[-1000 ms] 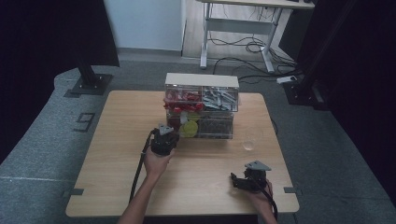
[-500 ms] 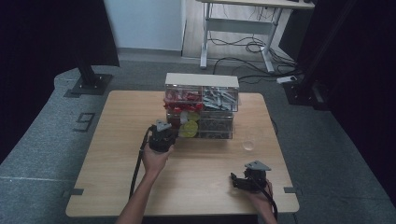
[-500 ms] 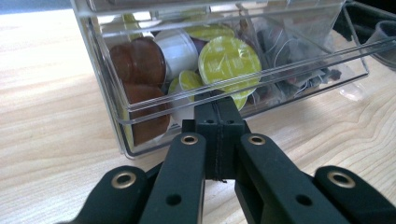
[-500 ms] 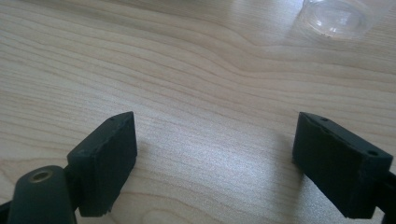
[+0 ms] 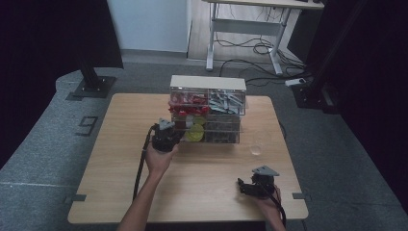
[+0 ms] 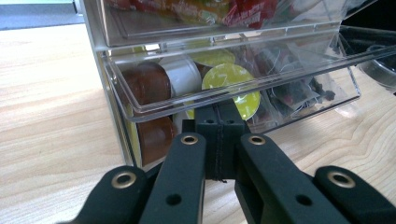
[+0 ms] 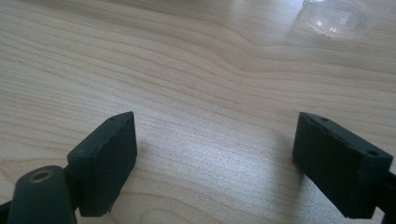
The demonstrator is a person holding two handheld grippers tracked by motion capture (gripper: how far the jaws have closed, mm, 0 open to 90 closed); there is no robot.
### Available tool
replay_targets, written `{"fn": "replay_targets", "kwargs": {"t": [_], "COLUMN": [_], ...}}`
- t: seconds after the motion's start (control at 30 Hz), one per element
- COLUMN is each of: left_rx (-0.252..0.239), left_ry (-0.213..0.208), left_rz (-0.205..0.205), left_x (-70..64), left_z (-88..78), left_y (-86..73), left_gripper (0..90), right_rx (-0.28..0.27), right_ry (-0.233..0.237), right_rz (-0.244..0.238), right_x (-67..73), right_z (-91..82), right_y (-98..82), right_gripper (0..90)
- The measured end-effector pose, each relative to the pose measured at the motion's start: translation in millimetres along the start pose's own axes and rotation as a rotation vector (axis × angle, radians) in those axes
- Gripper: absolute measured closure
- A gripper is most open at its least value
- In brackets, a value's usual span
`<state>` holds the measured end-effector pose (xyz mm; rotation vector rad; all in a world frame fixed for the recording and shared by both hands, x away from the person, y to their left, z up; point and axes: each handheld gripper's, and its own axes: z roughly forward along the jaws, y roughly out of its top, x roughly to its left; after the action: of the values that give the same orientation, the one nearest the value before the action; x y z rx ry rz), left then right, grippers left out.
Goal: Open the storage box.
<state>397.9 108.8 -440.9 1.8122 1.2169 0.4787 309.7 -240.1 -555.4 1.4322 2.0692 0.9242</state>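
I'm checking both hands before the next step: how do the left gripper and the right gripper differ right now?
The left gripper has its jaws shut, tips at the front lip of the clear drawer holding pods; the right gripper stands open over bare table. The left is up at the organizer; the right rests near the table's front edge. Both have black jaws.

Dim, soft high view with dark edges; both gripper views brighter, close parts blurred.

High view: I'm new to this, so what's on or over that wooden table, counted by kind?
Hand-held grippers: 2 (left gripper, right gripper)
Clear drawer cabinet: 1
Clear cup: 1
Total: 4
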Motion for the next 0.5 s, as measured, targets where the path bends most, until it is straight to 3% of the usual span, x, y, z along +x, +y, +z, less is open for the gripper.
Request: {"fn": "replay_targets", "kwargs": {"t": [0.5], "left_rx": [-0.015], "left_ry": [0.000], "left_rz": [-0.002], "left_x": [-1.0], "left_z": [-0.2], "left_y": [15.1], "left_gripper": [90.0], "right_rx": [0.001], "right_ry": [0.001], "right_rz": [0.002], "right_x": [0.1], "right_z": [-0.1], "right_y": [0.0], "right_gripper": [13.7]}}
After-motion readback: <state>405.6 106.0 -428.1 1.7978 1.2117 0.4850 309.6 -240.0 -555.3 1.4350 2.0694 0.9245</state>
